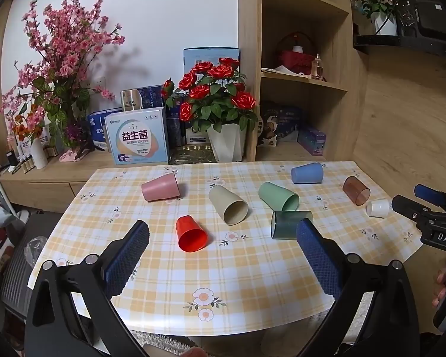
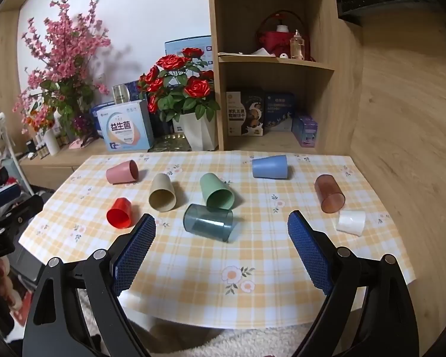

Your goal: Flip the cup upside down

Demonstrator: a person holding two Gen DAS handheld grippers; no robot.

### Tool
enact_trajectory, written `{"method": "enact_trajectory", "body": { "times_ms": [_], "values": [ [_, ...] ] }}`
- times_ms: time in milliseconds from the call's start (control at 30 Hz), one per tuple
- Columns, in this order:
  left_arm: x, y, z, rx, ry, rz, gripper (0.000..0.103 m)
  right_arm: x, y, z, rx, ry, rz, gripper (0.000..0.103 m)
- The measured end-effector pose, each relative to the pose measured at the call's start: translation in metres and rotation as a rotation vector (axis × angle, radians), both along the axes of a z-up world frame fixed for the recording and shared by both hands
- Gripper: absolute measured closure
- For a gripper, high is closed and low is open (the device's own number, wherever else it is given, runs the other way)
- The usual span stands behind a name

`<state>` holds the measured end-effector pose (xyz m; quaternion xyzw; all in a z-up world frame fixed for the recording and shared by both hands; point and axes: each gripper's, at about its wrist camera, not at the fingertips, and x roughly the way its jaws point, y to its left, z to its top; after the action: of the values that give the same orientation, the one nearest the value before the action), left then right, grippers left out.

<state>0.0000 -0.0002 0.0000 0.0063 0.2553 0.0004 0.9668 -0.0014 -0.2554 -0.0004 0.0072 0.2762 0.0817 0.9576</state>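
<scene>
Checked yellow tablecloth (image 2: 193, 267) before wooden shelves, eight cups lying on their sides, teal cup (image 2: 208, 221) centre, green cup (image 2: 217, 192) touching behind it, left gripper (image 1: 223, 247) and right gripper (image 2: 221, 238) both spread wide, empty, hovering near teal cup

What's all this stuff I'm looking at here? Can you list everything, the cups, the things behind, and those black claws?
Plastic cups lying on their sides: 8 on the table; pink, beige, red, light green, clear teal, blue, clear brown, white.
Yellow checked floral tablecloth: 1, covers the table.
Red rose plant in white pot: 1, behind the table.
Pink blossom branches: 1 bunch, back left.
Light blue and white box: 1, beside the roses.
Wooden shelf unit: 1, back right, holding boxes, a basket and a bottle.
Left gripper: black, blue pads, open, empty.
Right gripper: same, open, empty.
</scene>
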Motion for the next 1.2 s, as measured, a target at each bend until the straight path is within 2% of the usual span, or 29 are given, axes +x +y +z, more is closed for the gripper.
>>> {"method": "enact_trajectory", "body": {
  "times_ms": [533,833,967,1000,1200],
  "values": [
    [-0.001,0.003,0.009,-0.014,-0.013,0.005,0.006,0.004,-0.005,0.005,0.002,0.002,0.005,0.016],
    [-0.003,0.003,0.01,-0.018,-0.019,0.007,0.006,-0.001,0.002,-0.006,0.002,-0.003,0.0,0.016],
    [-0.003,0.003,0.01,-0.017,-0.019,0.007,0.006,-0.001,-0.004,-0.001,0.0,0.0,0.003,0.016],
    [-0.003,0.003,0.01,-0.017,-0.019,0.007,0.006,0.001,-0.004,0.008,-0.003,0.002,0.002,0.016],
    [-0.003,0.003,0.01,-0.018,-0.02,0.006,0.006,0.003,-0.003,0.006,-0.004,0.002,-0.001,0.016]
  ]
}}
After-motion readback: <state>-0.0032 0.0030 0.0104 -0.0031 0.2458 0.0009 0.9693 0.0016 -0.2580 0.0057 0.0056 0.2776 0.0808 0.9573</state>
